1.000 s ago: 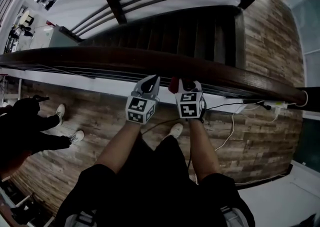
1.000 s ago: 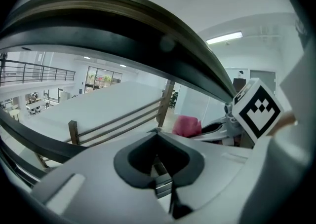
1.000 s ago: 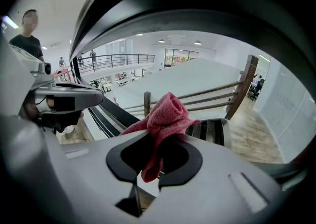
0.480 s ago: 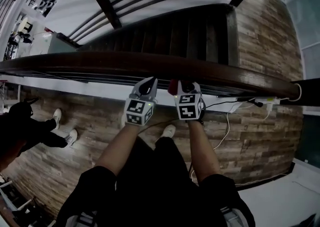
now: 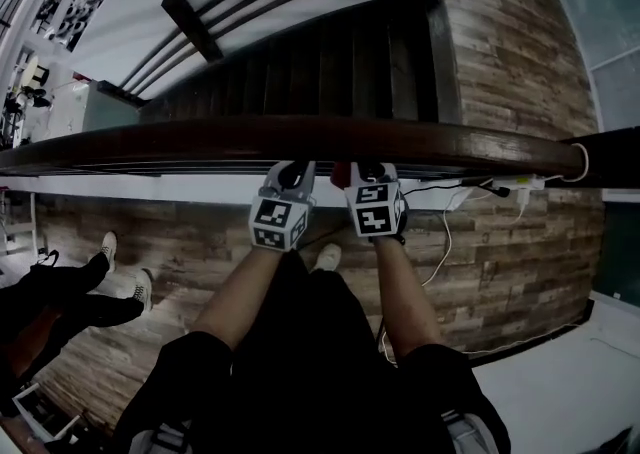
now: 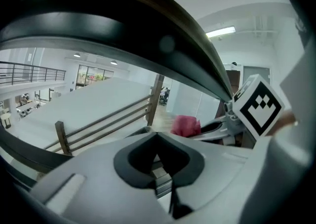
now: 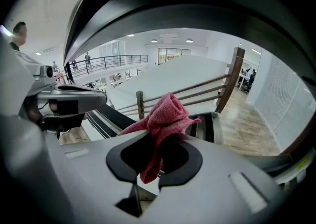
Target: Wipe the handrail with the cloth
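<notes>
In the last second both have edged up to the handrail (image 5: 180,138), right claw (image 5: 363,174) clenched on the cloth (image 5: 340,176), left claw (image 5: 291,174) clenched empty, so wiping looks ready to start.

Head view looks steeply down onto the handrail (image 5: 300,134); both gripper views, close under it, face across to the same far railing (image 7: 139,104)
</notes>
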